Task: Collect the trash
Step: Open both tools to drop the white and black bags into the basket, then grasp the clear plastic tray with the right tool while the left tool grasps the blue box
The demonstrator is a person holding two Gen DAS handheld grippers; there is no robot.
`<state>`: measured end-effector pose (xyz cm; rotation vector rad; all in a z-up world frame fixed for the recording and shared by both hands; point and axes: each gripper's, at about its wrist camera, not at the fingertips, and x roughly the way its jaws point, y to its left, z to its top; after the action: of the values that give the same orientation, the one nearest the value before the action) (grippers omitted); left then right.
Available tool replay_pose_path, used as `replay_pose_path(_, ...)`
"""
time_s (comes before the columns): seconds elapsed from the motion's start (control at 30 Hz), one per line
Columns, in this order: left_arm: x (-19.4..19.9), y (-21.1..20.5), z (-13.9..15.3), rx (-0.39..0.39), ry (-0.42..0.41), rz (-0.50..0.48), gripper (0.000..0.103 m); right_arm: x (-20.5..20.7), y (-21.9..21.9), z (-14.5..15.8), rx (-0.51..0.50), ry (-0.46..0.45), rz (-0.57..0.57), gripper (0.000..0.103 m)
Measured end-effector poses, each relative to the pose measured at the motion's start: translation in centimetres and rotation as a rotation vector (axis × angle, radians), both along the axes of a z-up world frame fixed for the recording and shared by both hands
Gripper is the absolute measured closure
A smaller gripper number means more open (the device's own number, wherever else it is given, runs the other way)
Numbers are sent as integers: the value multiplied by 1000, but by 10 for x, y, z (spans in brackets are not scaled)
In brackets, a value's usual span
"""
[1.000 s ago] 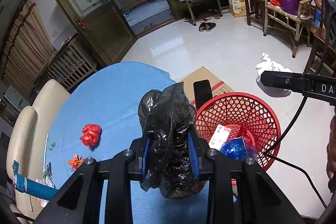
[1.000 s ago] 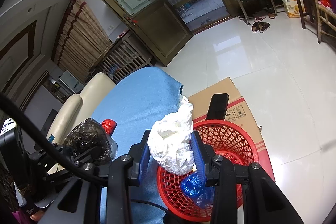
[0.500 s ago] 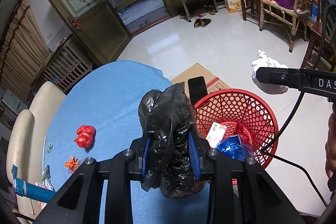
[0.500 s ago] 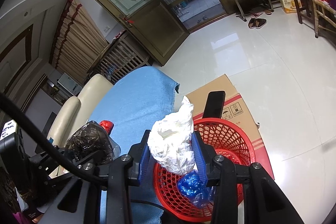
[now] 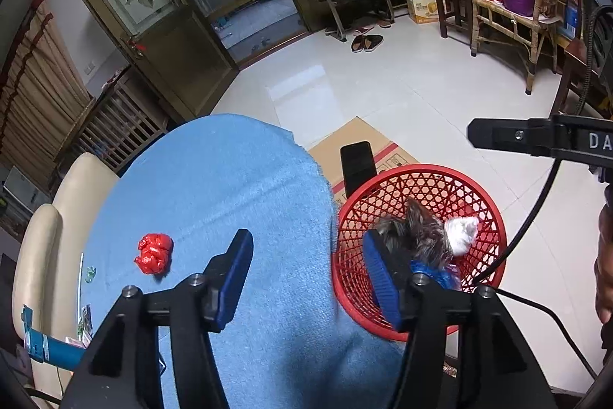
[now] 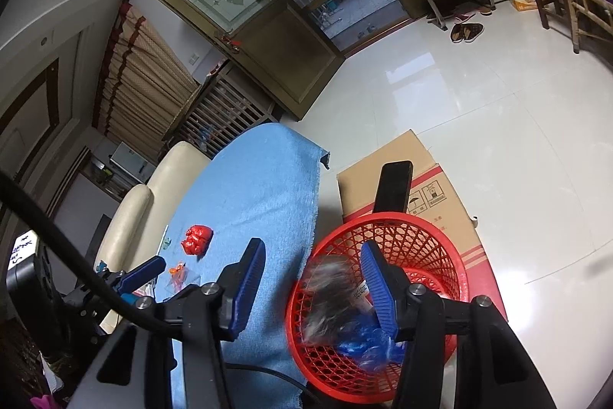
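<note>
Trash, a black bag (image 5: 417, 236) and white wad (image 5: 461, 234), lay in the red basket (image 5: 486, 217) beneath both spread, empty grippers, left gripper (image 5: 312, 278) and right gripper (image 6: 314, 288), though careless reaching for the red wad (image 5: 154, 253) on the blue cloth (image 5: 230, 186) risked dragging it.

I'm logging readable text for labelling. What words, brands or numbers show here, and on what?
"DA": white letters on the right tool, cut off by the picture's edge.
Orange carton by the chairs: printed brand, too small to read.
Cardboard box behind the red basket: handling symbols and small print, unreadable.
White tag at the left edge: handwriting, illegible.
</note>
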<state>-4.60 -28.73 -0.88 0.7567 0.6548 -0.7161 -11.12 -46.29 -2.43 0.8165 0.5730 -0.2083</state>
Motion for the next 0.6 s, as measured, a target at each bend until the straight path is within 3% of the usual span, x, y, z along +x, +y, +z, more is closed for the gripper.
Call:
replay_pose_path(0.3, 33, 43, -12, 16, 28, 125, 40, -3, 0, 3, -15, -5, -11, 47)
replay_pose_path(0.6, 76, 143, -34, 20, 76, 361, 40, 21, 20, 3, -30, 36, 48, 47)
